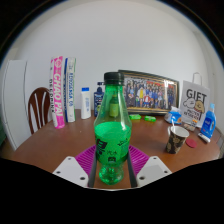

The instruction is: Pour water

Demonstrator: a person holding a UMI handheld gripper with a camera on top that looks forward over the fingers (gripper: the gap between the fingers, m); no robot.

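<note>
A green plastic bottle [112, 125] with a black cap stands upright between my fingers, its base low between the pink pads. My gripper [112, 168] is shut on the green bottle, with both fingers [92, 165] pressing on its lower body. A small dark cup [175, 138] stands on the wooden table [50, 150], ahead and to the right of the fingers. Whether the bottle's base touches the table is hidden.
A framed photo [150, 95] leans against the wall behind the bottle. Upright books [60, 90], a white bottle [86, 102] and a blue bottle [98, 98] stand at the back left. A white bag [195, 100] and a blue bottle [207, 122] stand at the right. A chair [38, 105] is at the left.
</note>
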